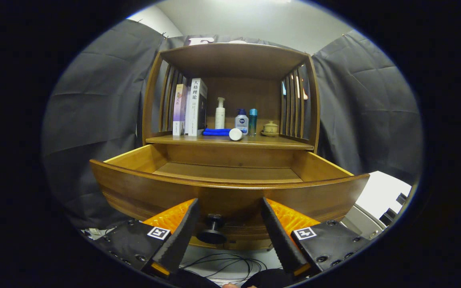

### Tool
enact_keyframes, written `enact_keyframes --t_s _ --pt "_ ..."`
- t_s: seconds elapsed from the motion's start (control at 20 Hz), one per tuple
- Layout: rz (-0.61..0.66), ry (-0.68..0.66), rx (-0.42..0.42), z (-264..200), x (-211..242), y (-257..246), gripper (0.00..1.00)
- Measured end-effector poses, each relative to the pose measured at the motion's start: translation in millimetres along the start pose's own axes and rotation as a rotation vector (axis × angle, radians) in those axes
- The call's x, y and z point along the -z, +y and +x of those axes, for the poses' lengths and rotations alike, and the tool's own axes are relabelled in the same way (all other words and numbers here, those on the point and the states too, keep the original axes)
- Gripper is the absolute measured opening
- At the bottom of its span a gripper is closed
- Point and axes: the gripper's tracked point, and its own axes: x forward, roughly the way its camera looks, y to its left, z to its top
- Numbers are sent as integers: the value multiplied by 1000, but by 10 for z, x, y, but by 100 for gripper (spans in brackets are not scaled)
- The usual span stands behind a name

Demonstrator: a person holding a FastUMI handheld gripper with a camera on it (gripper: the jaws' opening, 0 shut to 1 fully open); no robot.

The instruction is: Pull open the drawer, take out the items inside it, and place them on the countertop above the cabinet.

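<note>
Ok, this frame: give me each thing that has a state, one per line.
Drawer: pulled open, visible floor bare.
Knob: between the tongs' fingers, not gripped.
Tongs: open, either side of the knob.
White jar: on the countertop, lying on its side.
Blue cloth: folded flat.
Books: standing upright.
Pump bottle: upright.

Wooden drawer (230,192) pulled open, interior bare.

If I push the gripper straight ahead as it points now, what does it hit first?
Most likely the dark drawer knob, which sits between the open gripper's fingers, nearer the left one. Right behind it is the wooden drawer front. Depth is hard to judge through the fisheye, so contact could come quickly.
</note>
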Motion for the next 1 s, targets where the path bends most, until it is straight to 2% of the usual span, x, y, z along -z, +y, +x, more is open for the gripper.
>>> enact_keyframes --t_s 0.65,1.0 --pt "-1 -17 -13 244 -72 201 98" --pt "6 -18 3 666 -261 248 98"
